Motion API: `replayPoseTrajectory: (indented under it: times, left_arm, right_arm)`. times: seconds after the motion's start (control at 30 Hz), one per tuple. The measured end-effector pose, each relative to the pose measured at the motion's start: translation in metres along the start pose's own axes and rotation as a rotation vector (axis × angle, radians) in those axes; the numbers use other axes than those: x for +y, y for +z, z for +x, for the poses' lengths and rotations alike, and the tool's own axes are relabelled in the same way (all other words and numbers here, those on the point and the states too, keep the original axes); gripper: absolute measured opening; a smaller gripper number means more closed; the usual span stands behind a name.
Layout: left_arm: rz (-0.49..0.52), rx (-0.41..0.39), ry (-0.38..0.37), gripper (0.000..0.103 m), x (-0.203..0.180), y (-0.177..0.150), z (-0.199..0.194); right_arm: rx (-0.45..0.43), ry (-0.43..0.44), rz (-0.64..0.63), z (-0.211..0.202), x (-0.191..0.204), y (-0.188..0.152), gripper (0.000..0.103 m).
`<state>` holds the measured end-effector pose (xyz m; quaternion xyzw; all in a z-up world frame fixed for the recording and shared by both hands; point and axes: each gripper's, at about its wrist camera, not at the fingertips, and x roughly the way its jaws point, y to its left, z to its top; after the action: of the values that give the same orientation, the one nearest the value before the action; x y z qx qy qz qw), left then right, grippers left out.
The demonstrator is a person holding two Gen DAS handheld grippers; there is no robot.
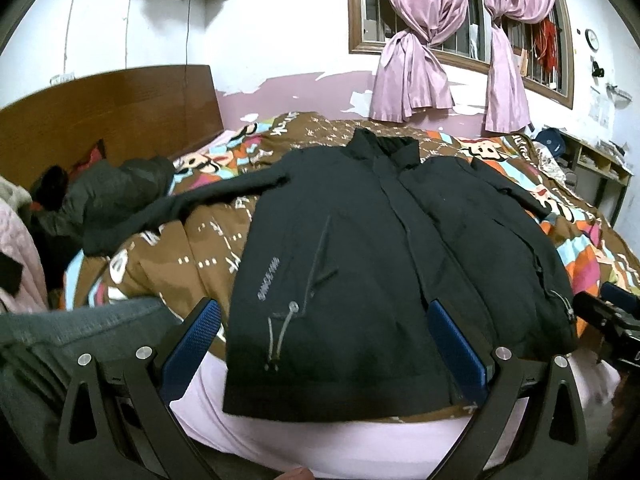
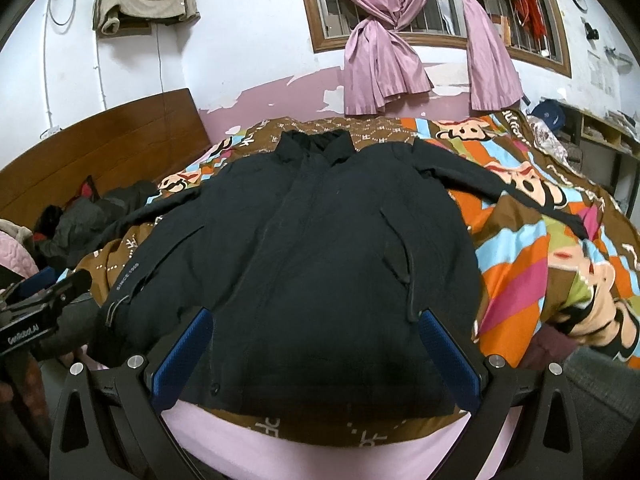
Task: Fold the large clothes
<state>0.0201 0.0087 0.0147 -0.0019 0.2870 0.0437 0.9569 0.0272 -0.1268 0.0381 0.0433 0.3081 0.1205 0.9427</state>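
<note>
left wrist view looks out between the left tongs (image 1: 324, 344), whose blue-padded fingers (image 1: 192, 344) stand wide apart and hold nothing; they hang over the near hem of a black jacket (image 1: 360, 248). the jacket lies front-up and spread flat on the bed, on a patterned brown and multicoloured quilt (image 1: 192, 256), with its collar (image 1: 384, 144) pointing toward the far wall and the hem reaching the near edge, where a pale pink sheet (image 1: 360, 440) shows below the quilt. one sleeve (image 1: 172, 212) stretches out to the left across the quilt toward a heap of dark clothes (image 1: 104, 192) beside the wooden headboard (image 1: 100, 112). grey lettering and a drawcord (image 1: 280, 328) show on the jacket's lower left front. at the right edge of this view the other black tool (image 1: 608, 320) pokes in, just beside the jacket's hem corner. right wrist view shows the right tongs (image 2: 316, 348), also spread wide and empty, over the middle of the same hem; the jacket (image 2: 320, 248) fills the centre, and its other sleeve (image 2: 500, 196) runs out to the right over the quilt (image 2: 540, 260). pink curtains (image 2: 380, 60), knotted, hang at a barred window (image 2: 440, 4) on the far wall, and a beige garment (image 2: 144, 0) hangs high on the wall at left.
</note>
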Motion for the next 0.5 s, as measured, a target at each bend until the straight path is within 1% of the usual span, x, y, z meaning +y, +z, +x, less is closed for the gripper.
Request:
replayPoseTrajectory:
  times: [0.27,0.5]
  left_arm:
    - [0.023,-0.019,0.025,0.101,-0.005,0.024,0.01]
    - [0.066,-0.037,0.036,0.101,-0.01,0.047,0.023]
  right_arm:
    - [-0.015,-0.015,0.008,0.0,-0.012,0.026,0.103]
    - [-0.011,-0.029,-0.004,0.015,-0.033,0.074,0.103]
